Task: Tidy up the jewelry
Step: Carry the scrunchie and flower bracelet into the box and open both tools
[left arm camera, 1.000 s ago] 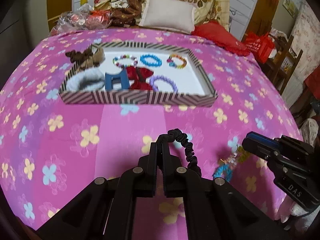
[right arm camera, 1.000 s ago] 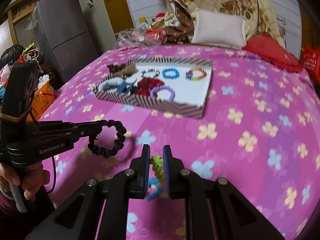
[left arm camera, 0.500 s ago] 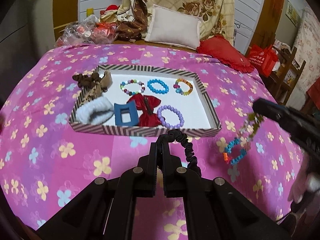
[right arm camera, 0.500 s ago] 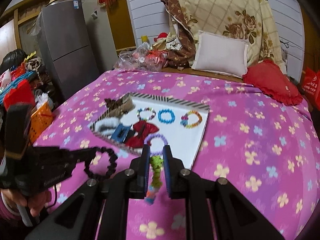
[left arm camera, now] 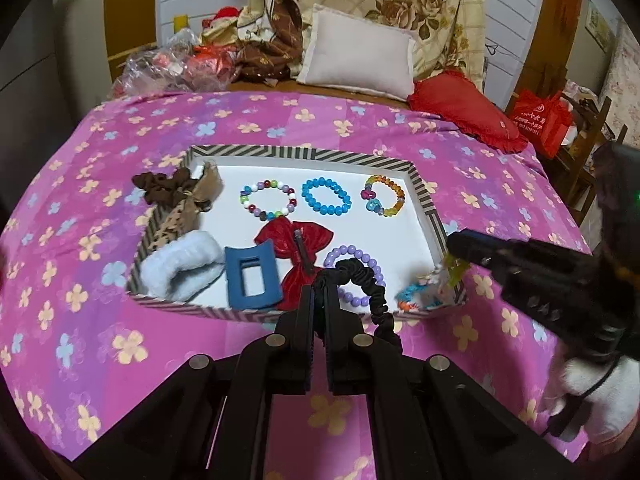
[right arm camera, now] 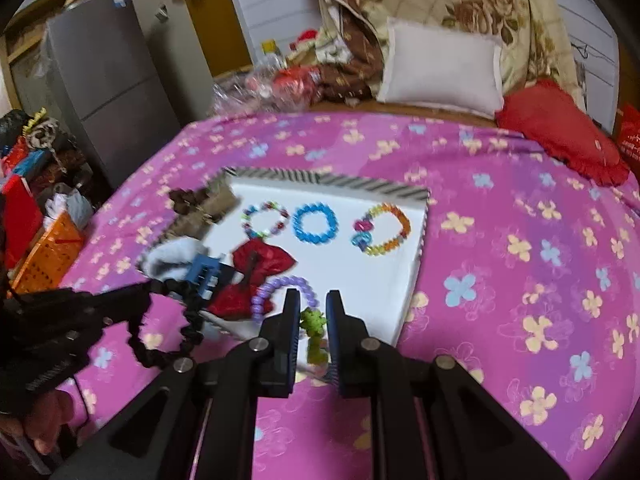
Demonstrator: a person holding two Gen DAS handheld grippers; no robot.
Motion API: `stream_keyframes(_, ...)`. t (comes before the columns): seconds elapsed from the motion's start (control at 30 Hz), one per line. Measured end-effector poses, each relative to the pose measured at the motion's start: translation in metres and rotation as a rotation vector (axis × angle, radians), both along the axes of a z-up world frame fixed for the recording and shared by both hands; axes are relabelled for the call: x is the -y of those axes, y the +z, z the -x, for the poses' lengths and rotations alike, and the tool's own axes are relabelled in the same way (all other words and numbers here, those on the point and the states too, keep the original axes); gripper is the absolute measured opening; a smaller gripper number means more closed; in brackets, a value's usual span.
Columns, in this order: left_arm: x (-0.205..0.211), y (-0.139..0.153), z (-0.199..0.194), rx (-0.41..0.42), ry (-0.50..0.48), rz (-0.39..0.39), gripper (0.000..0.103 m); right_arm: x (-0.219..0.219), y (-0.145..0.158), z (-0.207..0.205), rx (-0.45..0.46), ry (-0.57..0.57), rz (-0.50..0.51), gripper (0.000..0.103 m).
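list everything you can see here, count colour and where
striped-rim white tray: 1, on the pink floral bedspread
beaded bracelets: 4 flat in tray; multicolour, blue, amber-mix, lilac
red satin bow: 1, tray centre
blue claw clip: 1, tray front
white fluffy band: 1, front-left
brown scrunchies: over left rim
white pillow, red cushion: behind
black scrunchie: in left gripper
green-blue bead bracelet: in right gripper, over tray's front-right corner

Your right gripper (right arm camera: 313, 312) pinches a green-beaded bracelet (right arm camera: 313, 326) above the near edge of the striped, white-floored tray (right arm camera: 416, 256). At near left, your left gripper (right arm camera: 160, 286) holds a black fabric scrunchie (right arm camera: 172, 344) beside the tray's near-left corner.
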State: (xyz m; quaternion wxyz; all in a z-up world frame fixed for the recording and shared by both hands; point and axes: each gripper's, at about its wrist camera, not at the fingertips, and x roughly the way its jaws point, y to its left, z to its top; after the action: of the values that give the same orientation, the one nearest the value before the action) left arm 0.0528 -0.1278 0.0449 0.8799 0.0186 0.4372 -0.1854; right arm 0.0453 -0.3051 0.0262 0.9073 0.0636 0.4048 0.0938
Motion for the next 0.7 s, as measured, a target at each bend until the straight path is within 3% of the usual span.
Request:
stream_keyframes(0.3, 0.044, -0.013, -0.04, -0.068, -0.029, 0.016, 0.008, 0.031, -0.022, -0.037, -0.011, -0.087, 0.002, 0.013)
stream_keyframes(0.43, 0.061, -0.028, -0.062, -0.114, -0.033, 0.033, 0.008, 0.049, -0.02, -0.026, 0.013, -0.147, -0.082, 0.034)
stream_keyframes(0.53, 0.072, -0.04, -0.076, -0.117, -0.031, 0.018, 0.008, 0.057, -0.019, -0.012, 0.02, -0.159, -0.125, 0.035)
stream_keyframes(0.63, 0.076, -0.051, -0.085, -0.158, -0.018, 0.032, 0.008, 0.059, -0.017, 0.0, 0.019, -0.156, -0.135, 0.043)
stream_keyframes(0.7, 0.073, -0.059, -0.089, -0.201, 0.001, 0.04, 0.016, 0.059, -0.017, 0.006, 0.018, -0.151, -0.145, 0.047)
